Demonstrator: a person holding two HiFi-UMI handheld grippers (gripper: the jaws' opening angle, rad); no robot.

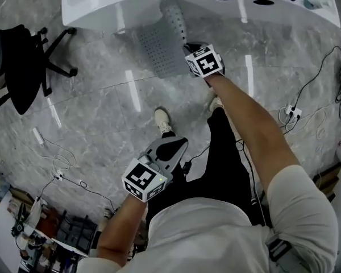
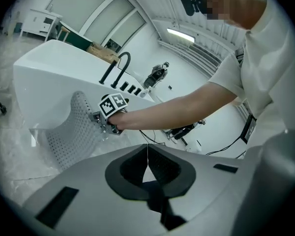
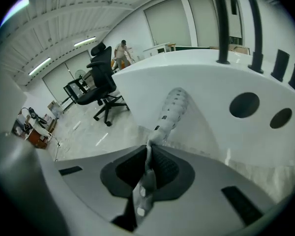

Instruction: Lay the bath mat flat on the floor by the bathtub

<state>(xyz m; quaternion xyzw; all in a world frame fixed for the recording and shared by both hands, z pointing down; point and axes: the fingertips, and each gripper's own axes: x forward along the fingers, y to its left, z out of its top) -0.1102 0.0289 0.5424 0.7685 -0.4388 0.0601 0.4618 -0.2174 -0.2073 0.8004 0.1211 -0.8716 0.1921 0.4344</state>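
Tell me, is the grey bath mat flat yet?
Not flat: the grey perforated bath mat has one edge lifted against the white bathtub, pinched by the right hand-held gripper.

The bath mat [image 1: 158, 51] is grey rubber, dotted all over with rows of small holes. Its larger part lies on the marble floor [image 1: 102, 107], at the foot of the white bathtub [image 1: 119, 1] and touching the tub's side wall. Its right part is not flat: it curves up off the floor and leans as a narrow strip against that wall. The mat's right edge is pinched between the closed jaws of the right gripper [image 1: 187, 46], seen edge-on in the right gripper view.
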